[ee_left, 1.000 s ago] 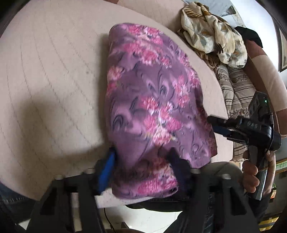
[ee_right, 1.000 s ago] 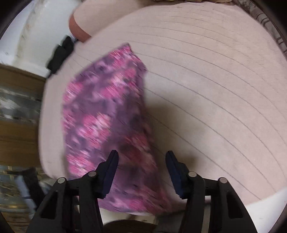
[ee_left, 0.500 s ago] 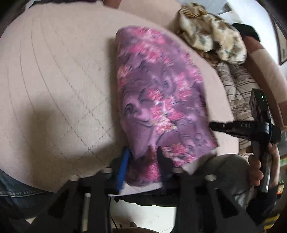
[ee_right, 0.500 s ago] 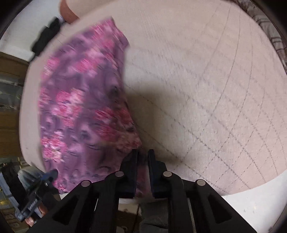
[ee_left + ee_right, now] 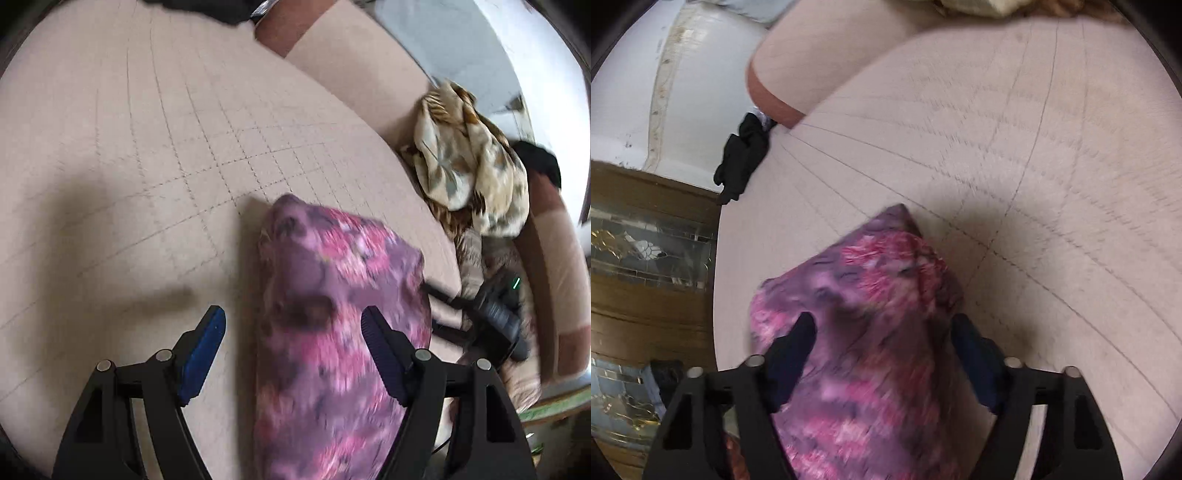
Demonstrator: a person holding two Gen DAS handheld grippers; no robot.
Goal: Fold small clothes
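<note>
On quilted cushion (image 5: 147,155), purple floral garment (image 5: 332,332)

One purple floral garment (image 5: 332,332), one beige patterned cloth heap (image 5: 469,173), two grippers (image 5: 293,325) (image 5: 882,328), one quilted cushion (image 5: 147,147)

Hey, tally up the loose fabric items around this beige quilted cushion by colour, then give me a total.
Purple with pink flowers: 1, the folded floral garment on the cushion.
Cream and brown patterned: 1, the crumpled cloth beside the cushion.
Black: 1, the small bunched cloth at the cushion's edge.
Total: 3
</note>
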